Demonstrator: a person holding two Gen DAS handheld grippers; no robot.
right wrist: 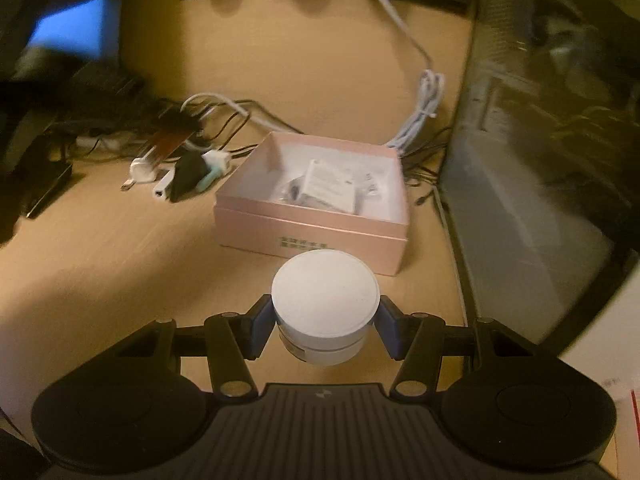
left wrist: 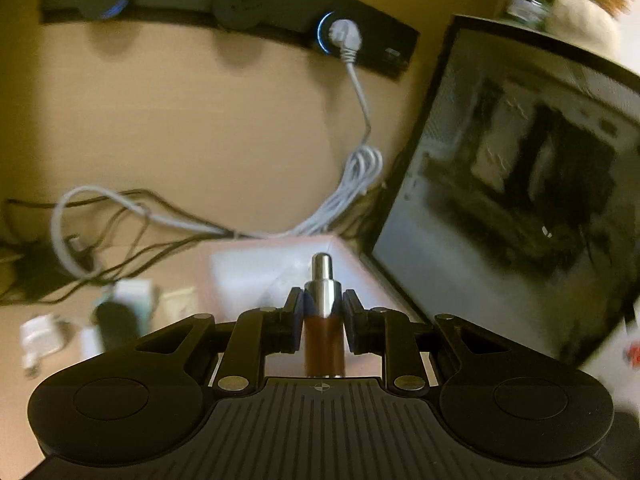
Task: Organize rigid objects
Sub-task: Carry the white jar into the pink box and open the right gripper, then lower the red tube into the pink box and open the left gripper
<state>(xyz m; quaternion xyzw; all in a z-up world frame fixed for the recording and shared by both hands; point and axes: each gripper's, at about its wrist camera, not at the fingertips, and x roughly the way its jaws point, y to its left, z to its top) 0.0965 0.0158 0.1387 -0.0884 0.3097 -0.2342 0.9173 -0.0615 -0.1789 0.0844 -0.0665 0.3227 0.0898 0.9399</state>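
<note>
My left gripper (left wrist: 323,312) clamps a slim brown bottle with a silver cap (left wrist: 324,300), cap toward twelve o'clock. My right gripper (right wrist: 325,322) squeezes a round white plastic jar (right wrist: 325,308), the pink cardboard box (right wrist: 312,236) at twelve.

Ahead and left of the left hand-held gripper (left wrist: 323,312), small white and dark items (left wrist: 100,320) on the table (left wrist: 168,120) are too blurred to identify. The lower end of the brown bottle (left wrist: 324,340) between its fingers is hidden behind the body. Beyond the right hand-held gripper (right wrist: 325,326), the pink box (right wrist: 312,216) carries unreadable print, and its contents (right wrist: 328,186) blur together.
</note>
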